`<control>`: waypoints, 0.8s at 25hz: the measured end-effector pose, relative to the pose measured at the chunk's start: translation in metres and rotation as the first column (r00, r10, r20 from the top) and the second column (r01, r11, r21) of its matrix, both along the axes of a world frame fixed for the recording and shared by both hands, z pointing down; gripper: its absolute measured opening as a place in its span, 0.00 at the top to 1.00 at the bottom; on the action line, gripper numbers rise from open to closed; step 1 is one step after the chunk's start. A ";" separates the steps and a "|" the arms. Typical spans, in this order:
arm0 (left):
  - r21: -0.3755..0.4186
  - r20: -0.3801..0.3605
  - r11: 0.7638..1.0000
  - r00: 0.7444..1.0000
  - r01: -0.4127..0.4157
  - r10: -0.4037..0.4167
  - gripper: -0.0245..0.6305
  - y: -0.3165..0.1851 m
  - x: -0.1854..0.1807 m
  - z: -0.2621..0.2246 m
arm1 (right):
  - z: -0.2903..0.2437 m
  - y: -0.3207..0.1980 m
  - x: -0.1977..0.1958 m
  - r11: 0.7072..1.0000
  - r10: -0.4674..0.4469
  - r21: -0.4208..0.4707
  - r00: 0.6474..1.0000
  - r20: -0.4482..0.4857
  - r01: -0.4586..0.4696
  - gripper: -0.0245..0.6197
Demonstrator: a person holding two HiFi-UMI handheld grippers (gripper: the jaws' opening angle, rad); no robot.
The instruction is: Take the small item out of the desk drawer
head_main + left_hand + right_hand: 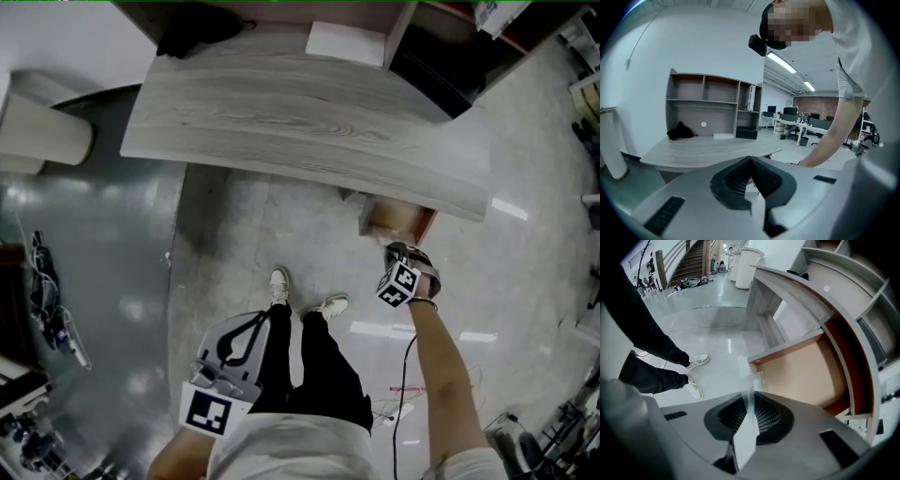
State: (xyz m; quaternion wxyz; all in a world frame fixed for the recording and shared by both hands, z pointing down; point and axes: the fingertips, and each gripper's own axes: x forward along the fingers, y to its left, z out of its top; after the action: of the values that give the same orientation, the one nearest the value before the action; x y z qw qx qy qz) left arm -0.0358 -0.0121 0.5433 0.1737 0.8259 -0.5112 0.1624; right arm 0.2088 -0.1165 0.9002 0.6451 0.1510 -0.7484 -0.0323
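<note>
The desk drawer [394, 221] stands pulled out under the right end of the grey wooden desk [309, 122]; its tan inside [806, 371] looks bare. My right gripper [405, 255] hangs just in front of the drawer. In the right gripper view its jaws [749, 401] are shut on the small item [745, 437], a thin flat white and clear packet that sticks out forward past the fingertips. My left gripper [246, 323] hangs low beside the person's left leg, away from the desk. Its jaws [751, 161] are shut with nothing in them.
A shelf unit [441, 56] stands at the desk's back right, with a black object [202, 33] and a white sheet [345, 42] on the desktop. A white cylinder [42, 136] stands at the left. The person's shoes [279, 284] and a cable [405, 375] are on the floor.
</note>
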 end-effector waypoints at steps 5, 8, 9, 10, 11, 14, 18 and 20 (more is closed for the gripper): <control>0.043 -0.017 0.999 0.999 -0.028 0.028 0.94 -0.015 -0.001 -0.016 | -0.027 -0.007 0.000 0.997 0.073 0.025 0.997 0.034 -0.074 0.90; 0.074 -0.026 0.996 0.998 -0.053 0.055 0.94 -0.024 0.001 -0.027 | -0.044 -0.009 0.002 0.991 0.126 0.028 0.990 0.056 -0.128 0.91; 0.082 -0.027 0.995 0.998 -0.062 0.064 0.94 -0.026 0.002 -0.031 | -0.050 -0.009 0.003 0.988 0.149 0.022 0.987 0.065 -0.150 0.91; 0.090 -0.028 0.993 0.997 -0.071 0.073 0.94 -0.028 0.003 -0.034 | -0.055 -0.008 0.003 0.985 0.173 0.014 0.982 0.077 -0.175 0.91; 0.098 -0.031 0.992 0.996 -0.078 0.082 0.94 -0.030 0.004 -0.038 | -0.061 -0.007 0.004 0.980 0.199 0.006 0.976 0.090 -0.200 0.91; 0.118 -0.040 0.988 0.994 -0.098 0.103 0.94 -0.035 0.005 -0.048 | -0.080 -0.007 0.003 0.964 0.263 0.006 0.956 0.132 -0.266 0.92; 0.156 -0.042 0.979 0.990 -0.129 0.137 0.94 -0.041 0.005 -0.064 | -0.109 -0.008 0.003 0.935 0.345 0.016 0.917 0.198 -0.355 0.92; 0.172 -0.050 0.975 0.988 -0.139 0.149 0.94 -0.045 0.005 -0.072 | -0.126 -0.011 0.001 0.913 0.393 0.013 0.886 0.245 -0.409 0.92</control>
State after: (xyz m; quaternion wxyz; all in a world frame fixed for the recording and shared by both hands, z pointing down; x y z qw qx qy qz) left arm -0.0305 -0.0570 0.4716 0.1072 0.8771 -0.4562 0.1051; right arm 0.2101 -0.1273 0.7739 0.5384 0.3257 -0.7713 0.0958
